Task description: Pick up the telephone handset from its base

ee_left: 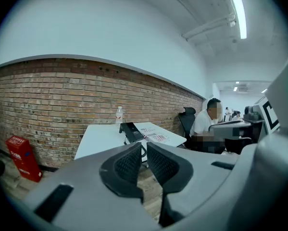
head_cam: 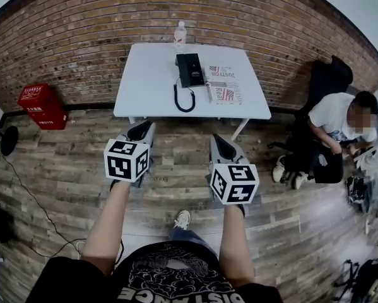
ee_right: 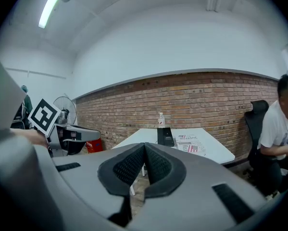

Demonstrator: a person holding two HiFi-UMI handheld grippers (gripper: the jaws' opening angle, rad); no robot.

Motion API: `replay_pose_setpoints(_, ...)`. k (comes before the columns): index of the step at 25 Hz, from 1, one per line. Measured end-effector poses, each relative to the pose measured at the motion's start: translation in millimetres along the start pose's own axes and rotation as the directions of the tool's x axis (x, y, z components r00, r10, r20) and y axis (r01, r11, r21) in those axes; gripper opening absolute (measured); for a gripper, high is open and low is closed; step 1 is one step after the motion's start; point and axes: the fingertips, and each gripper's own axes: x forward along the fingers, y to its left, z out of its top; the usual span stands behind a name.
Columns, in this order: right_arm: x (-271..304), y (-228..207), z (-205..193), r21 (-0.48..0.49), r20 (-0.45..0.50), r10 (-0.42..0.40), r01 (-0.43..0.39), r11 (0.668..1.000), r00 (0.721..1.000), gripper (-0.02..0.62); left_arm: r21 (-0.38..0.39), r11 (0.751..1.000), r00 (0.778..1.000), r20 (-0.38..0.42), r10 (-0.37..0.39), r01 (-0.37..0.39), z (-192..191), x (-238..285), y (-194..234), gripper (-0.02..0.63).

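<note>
You wear a black short-sleeved T-shirt point(head_cam: 176, 276) with white lettering across the chest, blue jeans point(head_cam: 187, 235) and a white shoe point(head_cam: 182, 219). Your left gripper point(head_cam: 141, 128) and right gripper point(head_cam: 219, 141) are grey moulded shells with black ribbed pads point(ee_left: 128, 165), each carrying a white cube point(head_cam: 127, 159) printed with black square markers.
</note>
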Motion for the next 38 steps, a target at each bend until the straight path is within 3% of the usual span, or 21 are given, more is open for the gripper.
replay_pose_setpoints(19, 100, -87, 28, -0.007, -0.009, 0.105, -0.105, 0.994, 0.994, 0.002, -0.017, 1.000, 0.999, -0.049, 0.025, -0.026, 34, 136, 5, 0.104)
replay_pose_setpoints(38, 188, -125, 32, -0.026, -0.036, 0.107, -0.108, 0.994, 0.994, 0.002, -0.144, 0.986, 0.993, -0.060, -0.097, 0.088, 38, 242, 49, 0.133)
